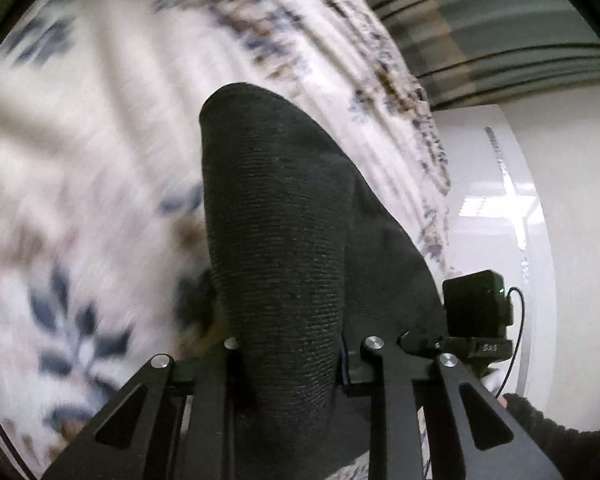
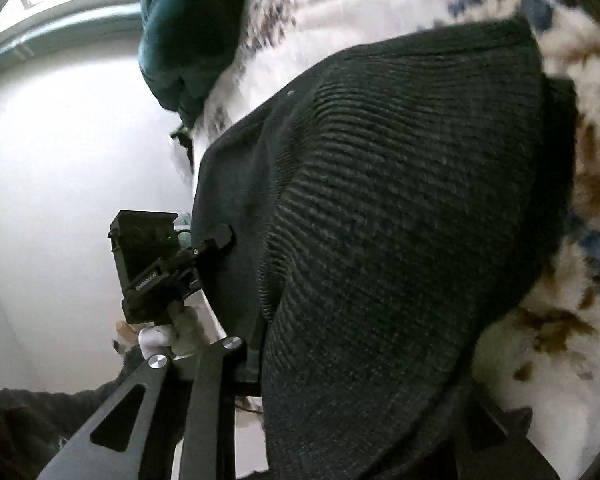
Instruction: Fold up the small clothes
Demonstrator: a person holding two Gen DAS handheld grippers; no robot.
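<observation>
A dark ribbed knit garment [image 1: 284, 208] runs up from between the fingers of my left gripper [image 1: 292, 344], which is shut on it; the fingertips are buried under the cloth. In the right wrist view the same garment [image 2: 400, 220] fills the middle and drapes over my right gripper [image 2: 340, 380], which is shut on it with the pads hidden. Both grippers hold the cloth close together above a floral bedspread [image 1: 100, 160]. The other gripper's body shows at the garment's edge in each view: the right one [image 1: 476, 312], the left one [image 2: 148, 256].
The white bedspread with blue and brown leaves [image 2: 560, 320] lies under the garment. A teal garment [image 2: 188, 32] sits at its far edge. A white floor [image 1: 500, 208] and striped curtain [image 1: 500, 32] lie beyond. A dark sleeve [image 1: 560, 432] shows at the lower corner.
</observation>
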